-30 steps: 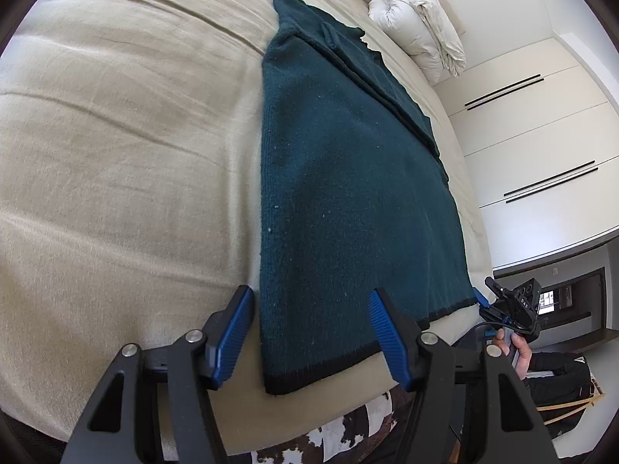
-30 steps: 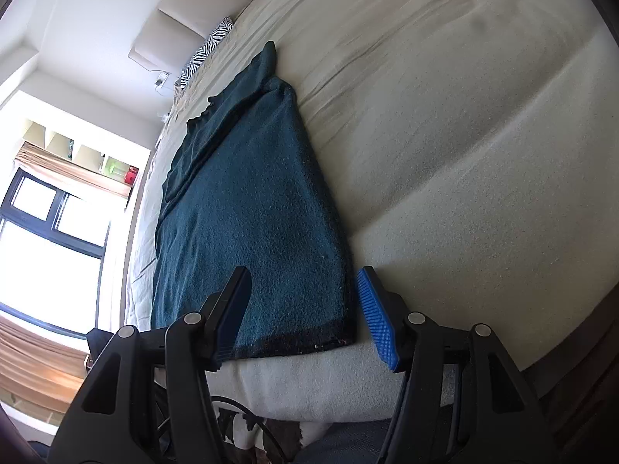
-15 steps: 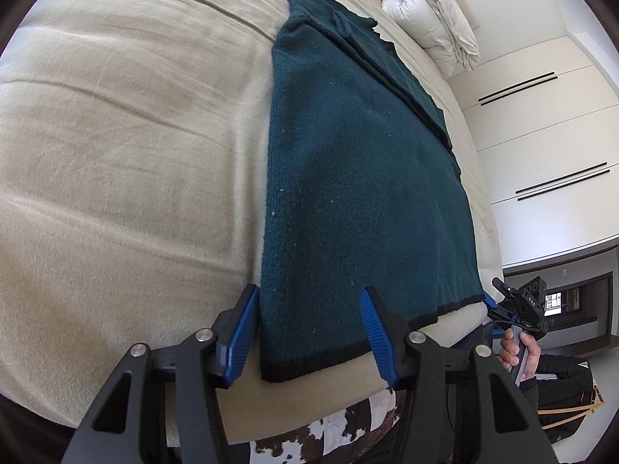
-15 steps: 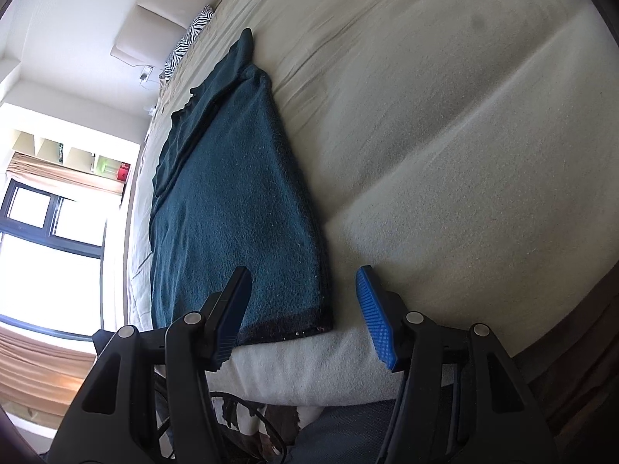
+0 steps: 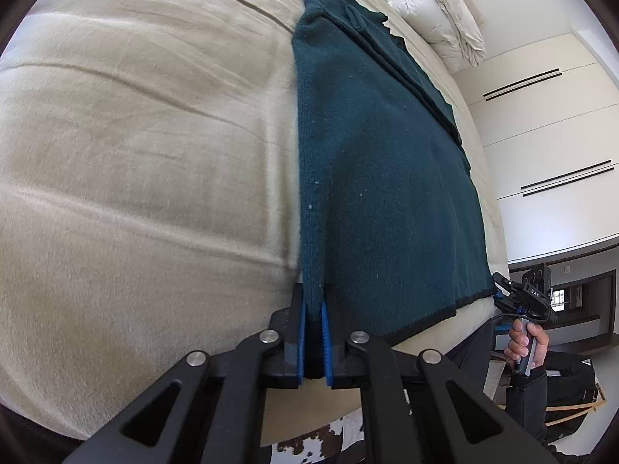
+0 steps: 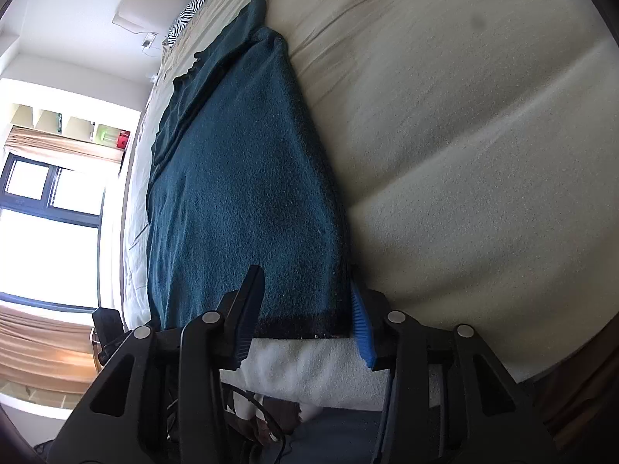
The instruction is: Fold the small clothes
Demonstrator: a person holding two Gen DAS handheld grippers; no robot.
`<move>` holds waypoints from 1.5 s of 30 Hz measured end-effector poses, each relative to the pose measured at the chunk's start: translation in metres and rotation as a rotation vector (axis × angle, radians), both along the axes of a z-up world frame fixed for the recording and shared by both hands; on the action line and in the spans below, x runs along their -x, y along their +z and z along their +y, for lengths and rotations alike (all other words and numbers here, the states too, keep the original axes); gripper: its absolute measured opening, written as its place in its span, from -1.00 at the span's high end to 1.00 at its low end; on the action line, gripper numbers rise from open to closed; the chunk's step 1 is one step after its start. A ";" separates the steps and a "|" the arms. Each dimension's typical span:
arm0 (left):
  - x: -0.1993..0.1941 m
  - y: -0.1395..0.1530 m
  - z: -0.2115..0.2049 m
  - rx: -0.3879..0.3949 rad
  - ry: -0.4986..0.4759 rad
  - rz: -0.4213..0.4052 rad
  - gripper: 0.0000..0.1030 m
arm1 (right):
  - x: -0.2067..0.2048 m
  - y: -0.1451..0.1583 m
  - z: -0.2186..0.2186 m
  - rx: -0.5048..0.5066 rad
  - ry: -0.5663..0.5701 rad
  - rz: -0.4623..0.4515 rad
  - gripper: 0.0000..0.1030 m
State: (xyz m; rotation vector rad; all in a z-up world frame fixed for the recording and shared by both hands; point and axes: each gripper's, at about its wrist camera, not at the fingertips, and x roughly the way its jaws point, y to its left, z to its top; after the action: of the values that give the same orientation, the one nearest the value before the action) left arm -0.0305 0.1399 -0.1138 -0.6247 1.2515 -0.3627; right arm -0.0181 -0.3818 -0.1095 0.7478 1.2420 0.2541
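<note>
A dark teal knitted sweater (image 5: 379, 178) is spread flat on the beige bed cover (image 5: 135, 162), with its black hem at the bed edge. One hem corner is pinched by the left gripper (image 5: 313, 332), its jaws closed on the fabric. The other corner is straddled by the widely opened right gripper (image 6: 305, 321)

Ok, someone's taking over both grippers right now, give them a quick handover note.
Left gripper: shut on the near left hem corner of the dark teal sweater.
Right gripper: open, straddling the near right hem corner, not yet pinched.
Sweater lies flat, lengthwise on the bed, one sleeve already folded across it.
Left to do: close the right gripper, then probably carry the hem up toward the collar.
</note>
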 end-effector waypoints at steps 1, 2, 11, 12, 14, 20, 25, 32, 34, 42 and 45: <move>0.000 0.000 0.000 0.003 0.000 0.000 0.84 | 0.000 -0.001 0.002 0.004 0.008 0.004 0.45; 0.001 0.001 0.001 0.005 0.001 -0.002 0.84 | -0.001 -0.001 0.005 0.012 0.014 0.002 0.54; 0.006 0.013 0.009 0.075 0.030 -0.036 0.86 | 0.007 0.011 0.006 0.022 -0.006 -0.059 0.88; 0.007 0.016 0.011 0.097 0.037 -0.046 0.86 | 0.008 0.015 0.006 0.016 -0.005 -0.072 0.89; 0.007 0.023 0.015 0.151 0.052 -0.071 0.86 | 0.010 0.023 0.008 -0.004 -0.004 -0.102 0.89; 0.002 0.042 0.032 0.298 0.117 -0.124 0.86 | 0.007 0.044 0.012 -0.070 -0.012 -0.167 0.89; -0.003 0.051 0.032 0.336 0.138 -0.148 0.86 | 0.000 0.051 0.017 -0.108 -0.023 -0.192 0.89; -0.006 0.054 0.039 0.351 0.150 -0.156 0.86 | -0.006 0.061 0.006 -0.170 -0.073 -0.235 0.89; -0.008 0.055 0.042 0.356 0.155 -0.161 0.86 | -0.007 0.064 0.005 -0.181 -0.077 -0.249 0.89; -0.022 0.066 0.044 0.367 0.165 -0.186 0.86 | -0.022 0.079 0.009 -0.190 -0.085 -0.286 0.89; -0.030 0.070 0.045 0.379 0.168 -0.194 0.86 | -0.031 0.083 0.010 -0.200 -0.090 -0.298 0.89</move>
State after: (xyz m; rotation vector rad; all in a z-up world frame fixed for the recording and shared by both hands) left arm -0.0009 0.1851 -0.0439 -0.9873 0.9433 -0.5131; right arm 0.0124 -0.3719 -0.0261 0.8999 0.9066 0.4053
